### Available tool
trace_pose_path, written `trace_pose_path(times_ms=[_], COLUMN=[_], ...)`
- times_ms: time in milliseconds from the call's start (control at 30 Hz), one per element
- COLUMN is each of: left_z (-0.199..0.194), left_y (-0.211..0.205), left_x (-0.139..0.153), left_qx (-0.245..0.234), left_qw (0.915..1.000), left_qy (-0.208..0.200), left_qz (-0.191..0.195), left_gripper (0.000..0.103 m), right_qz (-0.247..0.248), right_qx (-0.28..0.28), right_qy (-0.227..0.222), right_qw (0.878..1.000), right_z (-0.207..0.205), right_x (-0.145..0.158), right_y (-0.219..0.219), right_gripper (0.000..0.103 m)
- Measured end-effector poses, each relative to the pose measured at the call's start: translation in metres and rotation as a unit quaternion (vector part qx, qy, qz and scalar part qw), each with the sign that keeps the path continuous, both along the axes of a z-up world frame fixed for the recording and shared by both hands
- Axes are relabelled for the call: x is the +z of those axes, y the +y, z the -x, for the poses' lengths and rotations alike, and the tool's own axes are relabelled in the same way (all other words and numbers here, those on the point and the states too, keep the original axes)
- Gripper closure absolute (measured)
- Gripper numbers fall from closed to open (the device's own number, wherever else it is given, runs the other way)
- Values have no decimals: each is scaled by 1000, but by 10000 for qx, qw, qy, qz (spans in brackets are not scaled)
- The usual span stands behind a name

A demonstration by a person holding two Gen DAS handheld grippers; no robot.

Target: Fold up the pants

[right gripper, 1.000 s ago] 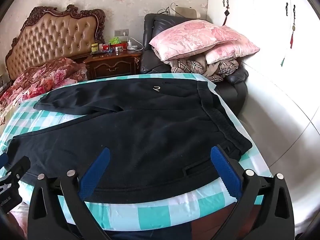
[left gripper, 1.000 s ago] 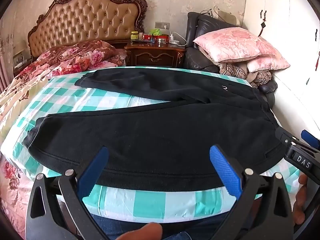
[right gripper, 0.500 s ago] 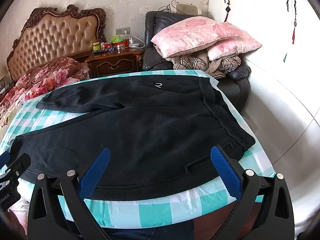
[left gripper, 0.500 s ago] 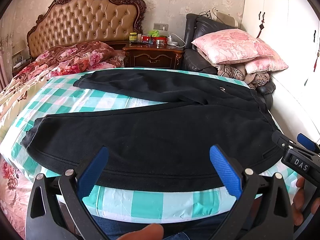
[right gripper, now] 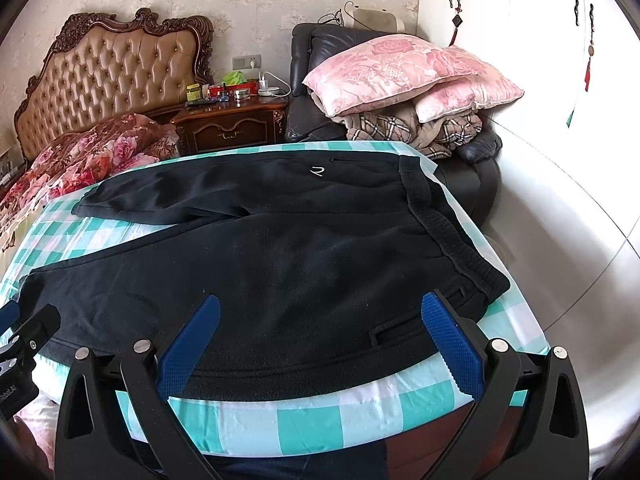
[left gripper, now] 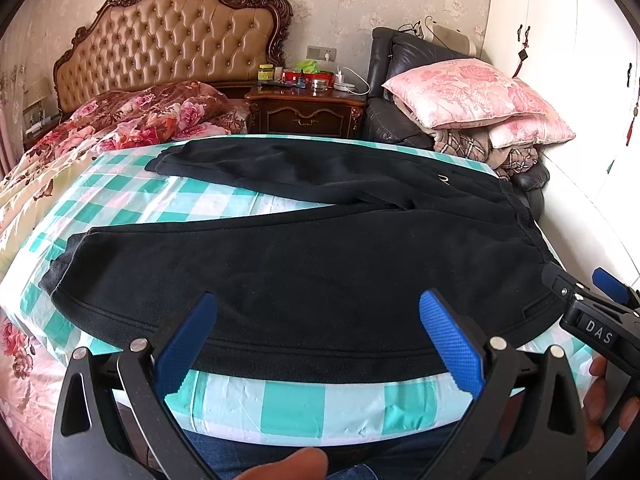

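Pants: black fleece pants [left gripper: 304, 264] lie flat and unfolded on the teal-and-white checked bed sheet [left gripper: 304, 404], waistband right, two legs spread leftward.
Left hand-held gripper [left gripper: 318, 344]: blue-padded jaws wide apart, gripping nothing, hovering at the near pant edge.
Right hand-held gripper [right gripper: 320, 344]: jaws equally wide, nothing between them, near the waistband corner.
Contact: pads seem just above the cloth, hard to tell.
Behind: pink floral pillow [right gripper: 400, 70] on a dark leather armchair [right gripper: 308, 80].
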State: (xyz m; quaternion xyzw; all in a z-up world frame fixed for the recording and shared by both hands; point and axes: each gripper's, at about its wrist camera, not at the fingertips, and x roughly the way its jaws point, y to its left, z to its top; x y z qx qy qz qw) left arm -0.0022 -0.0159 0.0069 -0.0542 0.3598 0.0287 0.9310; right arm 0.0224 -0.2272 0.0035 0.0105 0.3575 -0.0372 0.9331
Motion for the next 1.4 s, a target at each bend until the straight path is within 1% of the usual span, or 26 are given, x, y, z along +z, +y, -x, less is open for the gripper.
trace_pose_path(times_ms=[1400], left_z=[1], left_y=[5], left_x=[-2], left_qx=[-4], left_qw=[10000], left_qy=[11], left_qz=[48], left_gripper=[2], right_qz=[23], right_qx=[-16], right_qy=[17], right_qw=[10000], right_z=[-1], right_x=[-2], right_y=[-1], right_gripper=[5])
